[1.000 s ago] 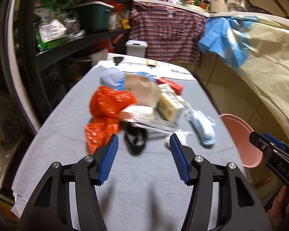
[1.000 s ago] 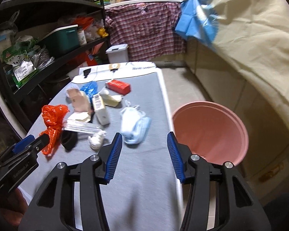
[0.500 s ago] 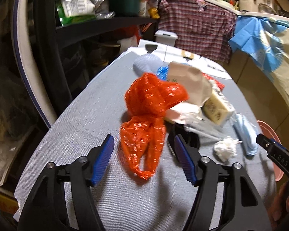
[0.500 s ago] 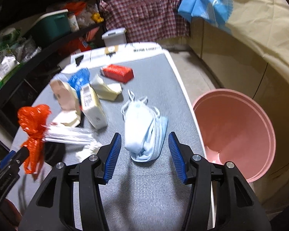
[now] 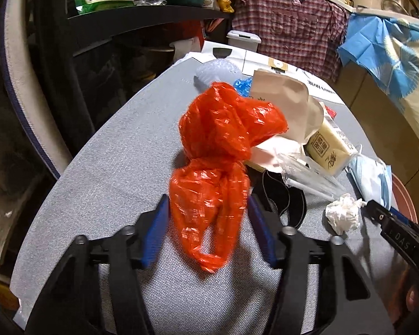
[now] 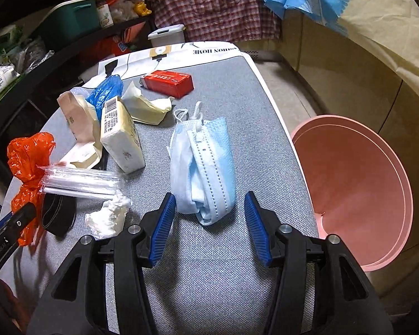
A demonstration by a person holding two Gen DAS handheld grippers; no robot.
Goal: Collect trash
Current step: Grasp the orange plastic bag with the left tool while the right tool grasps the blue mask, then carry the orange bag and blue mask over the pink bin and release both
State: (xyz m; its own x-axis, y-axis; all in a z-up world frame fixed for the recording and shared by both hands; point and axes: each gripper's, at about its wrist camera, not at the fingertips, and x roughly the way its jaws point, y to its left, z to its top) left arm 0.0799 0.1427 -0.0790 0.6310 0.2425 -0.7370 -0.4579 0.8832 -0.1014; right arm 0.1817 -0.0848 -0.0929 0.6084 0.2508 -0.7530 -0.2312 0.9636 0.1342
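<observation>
Straddling, left side: the left gripper (image 5: 208, 224) has its blue pads either side of the lower tail of a crumpled orange plastic bag (image 5: 223, 150). Its jaws have just been closing; the pads sit right at the bag's edges, and I cannot tell whether they press it.
Beside the bag: a black band (image 5: 289, 203) lies just right of it, with a clear plastic sleeve (image 5: 310, 177) over its far edge and a crumpled white tissue ball (image 5: 343, 213) further right.
Behind the bag: a tan paper pouch (image 5: 285, 97), a cream carton with printed characters (image 5: 326, 146), a blue plastic wrapper (image 5: 243, 85).
Right side: the right gripper (image 6: 209, 217) stands spread, its pads apart from the near end of a folded light-blue face mask (image 6: 204, 164), which lies between them but untouched.
Beyond the mask: a red rectangular box (image 6: 169, 82) and a cream crumpled wrapper (image 6: 148, 107).
Surface: a grey woven-cloth table (image 6: 209, 273), bare on the near side.
Right edge: the table ends just right of the mask; a pink round plastic bin (image 6: 354, 184) stands open below it.
</observation>
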